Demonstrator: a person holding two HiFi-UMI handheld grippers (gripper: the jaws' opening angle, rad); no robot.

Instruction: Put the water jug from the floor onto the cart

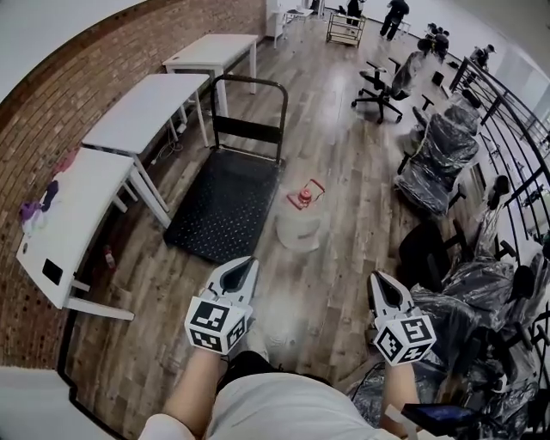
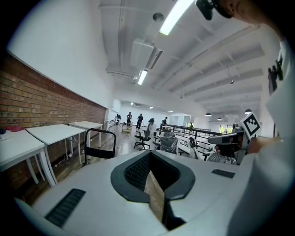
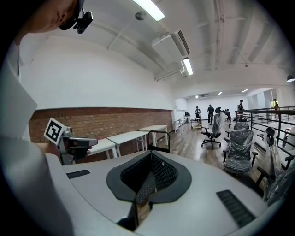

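Red brick wall (image 1: pixel 51 103) along left of head view, w/ 3 white rectangular tables (image 1: pixel 146 107) in a row beside it. Glossy brown wood-plank floor (image 1: pixel 344 163). Black office chairs wrapped in clear plastic (image 1: pixel 447 142) at right, near black metal railing (image 1: pixel 507 120). White ribbed ceiling (image 2: pixel 193 60), long strip lights (image 2: pixel 175 16) lit.

We made out the water jug (image 1: pixel 298 230) only as a pale blur, both gripper views hid it, far people (image 1: pixel 394 17) were too small to tell, our forearms (image 1: pixel 191 391) ran off the bottom edge.
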